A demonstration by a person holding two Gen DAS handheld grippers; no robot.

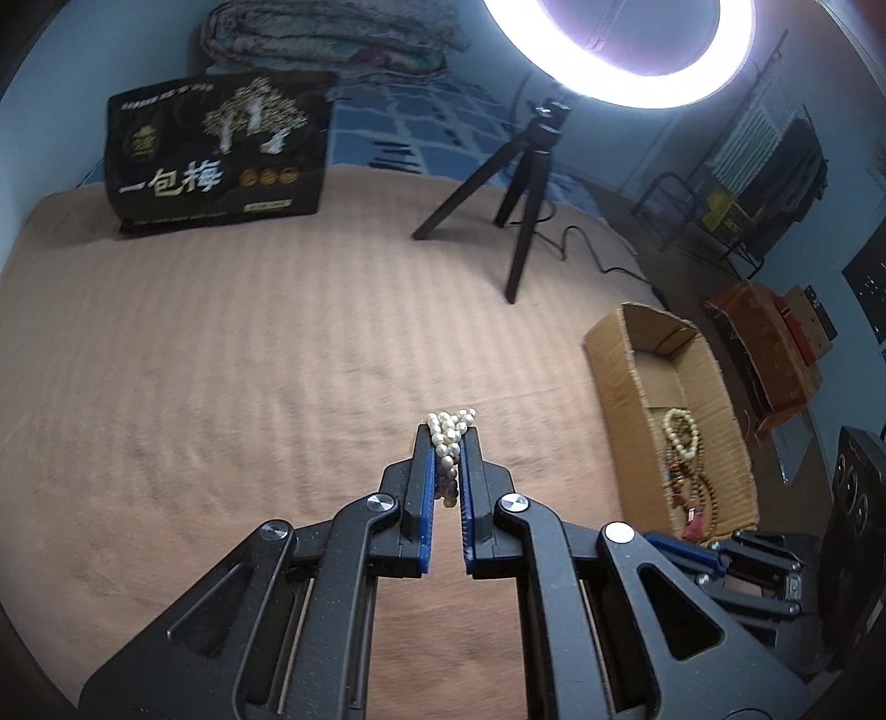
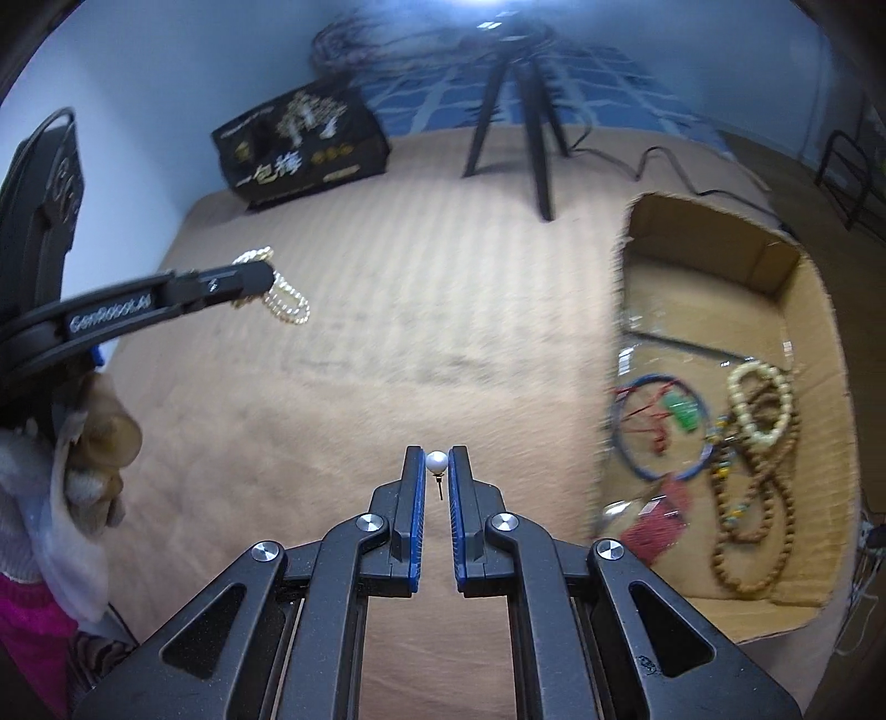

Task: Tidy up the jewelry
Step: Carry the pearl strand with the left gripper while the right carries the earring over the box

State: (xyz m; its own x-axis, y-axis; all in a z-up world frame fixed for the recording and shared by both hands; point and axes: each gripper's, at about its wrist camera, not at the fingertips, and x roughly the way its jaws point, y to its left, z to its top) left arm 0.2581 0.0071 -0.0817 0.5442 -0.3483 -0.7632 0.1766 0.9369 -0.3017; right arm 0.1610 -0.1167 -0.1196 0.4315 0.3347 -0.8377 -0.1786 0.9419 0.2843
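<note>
My left gripper (image 1: pixel 448 429) is shut on a bunched white pearl necklace (image 1: pixel 451 429), held above the tan bedspread. In the right wrist view the same gripper (image 2: pixel 266 277) shows at the left with the necklace (image 2: pixel 285 304) hanging from it. My right gripper (image 2: pixel 436 451) is shut on a single pearl stud earring (image 2: pixel 436 462), its pin pointing down between the blue pads. An open cardboard box (image 2: pixel 814 310) lies to the right, holding a cream bead bracelet (image 2: pixel 761 401), brown bead strands (image 2: pixel 747 531), a blue ring with red cord (image 2: pixel 659 426) and a red tassel. The box also shows in the left wrist view (image 1: pixel 614 360).
A black tripod (image 1: pixel 520 183) with a ring light (image 1: pixel 648 83) and its cable stands at the back of the bed. A black printed bag (image 1: pixel 221 149) leans at the back left. A folded quilt (image 1: pixel 332 33) lies behind it. Furniture and boxes stand beyond the bed's right edge.
</note>
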